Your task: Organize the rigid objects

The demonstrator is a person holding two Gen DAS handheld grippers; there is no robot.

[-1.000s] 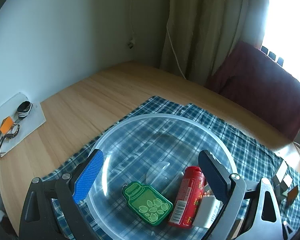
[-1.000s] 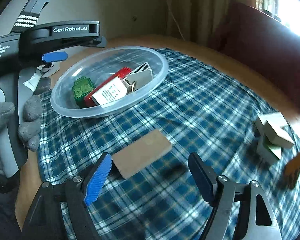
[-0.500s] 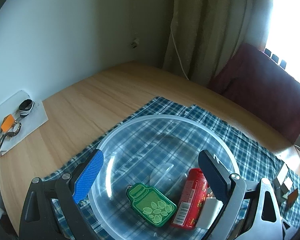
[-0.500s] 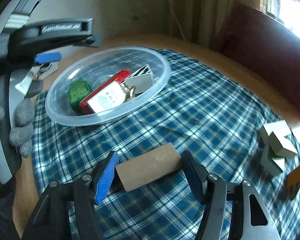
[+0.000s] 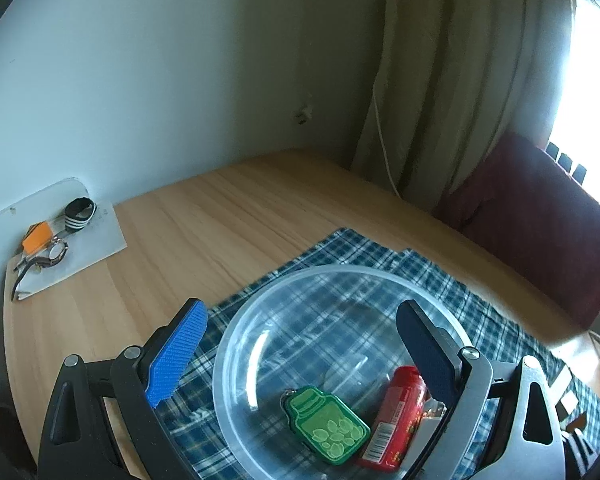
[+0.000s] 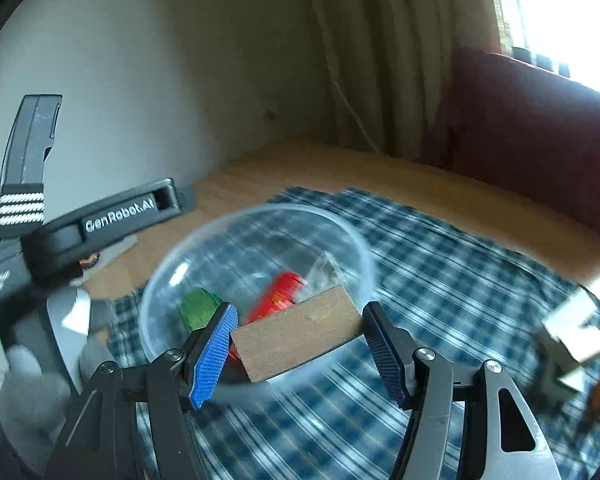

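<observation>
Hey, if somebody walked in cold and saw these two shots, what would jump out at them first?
Probably the brown block clamped between the right gripper fingers, held up in front of the clear plastic bowl. Next, the bright things in that bowl: a green jar-shaped tag beside a red tube, on the blue plaid cloth. The left gripper hangs open over the bowl.

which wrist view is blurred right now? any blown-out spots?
Right wrist view: motion blur smears the bowl and cloth, while the block in the right gripper stays sharp. Left wrist view: sharp. Both: window blown out at the upper right.
</observation>
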